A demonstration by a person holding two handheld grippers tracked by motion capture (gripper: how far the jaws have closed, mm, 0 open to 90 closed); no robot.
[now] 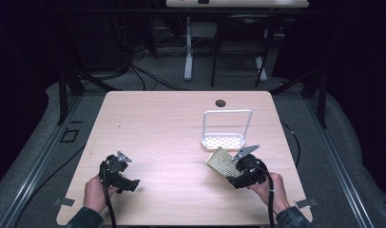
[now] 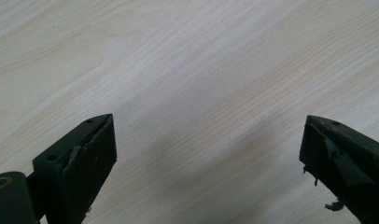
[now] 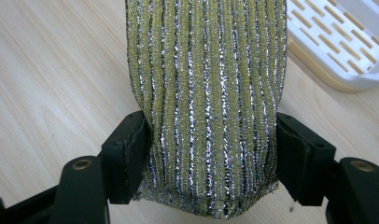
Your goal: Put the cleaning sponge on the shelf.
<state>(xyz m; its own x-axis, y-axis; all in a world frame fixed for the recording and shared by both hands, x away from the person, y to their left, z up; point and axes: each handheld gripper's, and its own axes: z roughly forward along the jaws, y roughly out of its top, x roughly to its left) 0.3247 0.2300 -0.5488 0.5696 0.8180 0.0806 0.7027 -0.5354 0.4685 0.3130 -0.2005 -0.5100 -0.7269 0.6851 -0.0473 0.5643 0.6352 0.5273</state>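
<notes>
Sponge (image 3: 208, 102): yellow-green scouring pad with silver thread, ribbed lengthwise. Clamped across its width near one end by right gripper (image 3: 208, 154), pads pressed into both long edges, jaws narrowed to pad width. Seen in high view (image 1: 221, 162) raised off table (image 1: 158, 133) at a tilt, free end pointing toward rack.

Rack (image 1: 223, 141): white slotted tray with tall wire-like handle loop, standing right of table centre, just beyond sponge. Slotted base (image 3: 341, 42) visible at upper right of right gripper view, apart from sponge.

Right gripper, high view (image 1: 238, 172): held low at near right of table, hand (image 1: 272, 187) behind it.

Left gripper (image 2: 206, 154): jaws spread wide, nothing between them, bare wood below. Seen in high view (image 1: 120, 173) at near left, well apart from sponge and rack, resting on or just over table; contact not clear.

Step in hand, as judged: carrying gripped sponge toward rack for placing in tray.

Next move, as judged: short carry forward, sponge lifted enough to clear tray rim and passed under or beside handle loop, then lowered flat onto slots before release. Grip at one end leaves free end drooping; likely to catch on rim if brought in too low. Rack light, apt to slide if nudged; left gripper free for steadying.
</notes>
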